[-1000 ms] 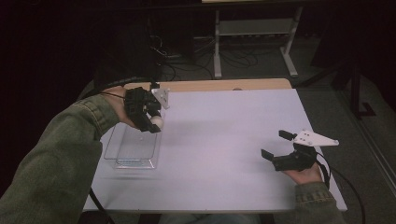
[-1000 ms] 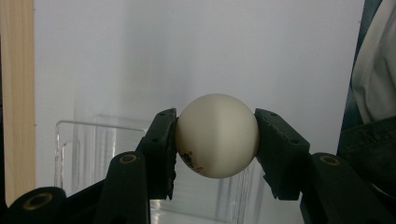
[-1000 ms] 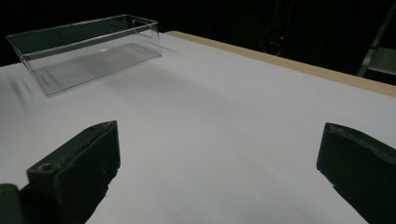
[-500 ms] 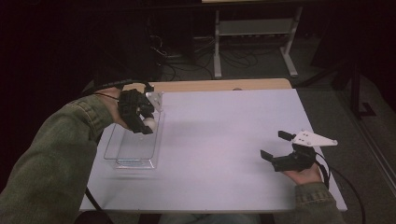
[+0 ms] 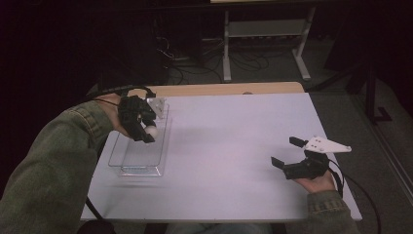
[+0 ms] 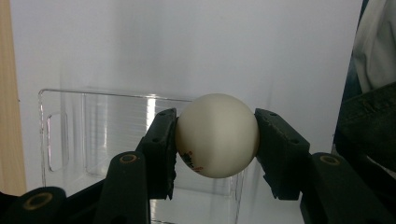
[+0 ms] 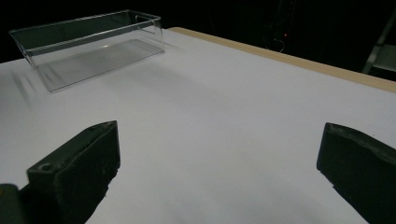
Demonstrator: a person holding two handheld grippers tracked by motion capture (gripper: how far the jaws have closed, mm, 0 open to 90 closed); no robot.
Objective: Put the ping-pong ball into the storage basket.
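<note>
Shifting left over the clear bin (image 5: 139, 155), left gripper (image 5: 146, 130) is clenching the white ball (image 6: 217, 135) for deposit; right gripper (image 5: 286, 155) is resting released, unneeded.

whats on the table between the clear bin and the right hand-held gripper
Nothing: in the high view the white table is bare between the clear bin and the open right hand-held gripper. The right gripper view shows the same bare stretch.

White table top (image 5: 234, 146) with a bare wooden strip (image 5: 219, 89) along its far edge; beyond it, dark floor, a pale metal shelf frame (image 5: 265, 34) and tangled cables (image 5: 243, 61) lying beneath and beside that frame.
</note>
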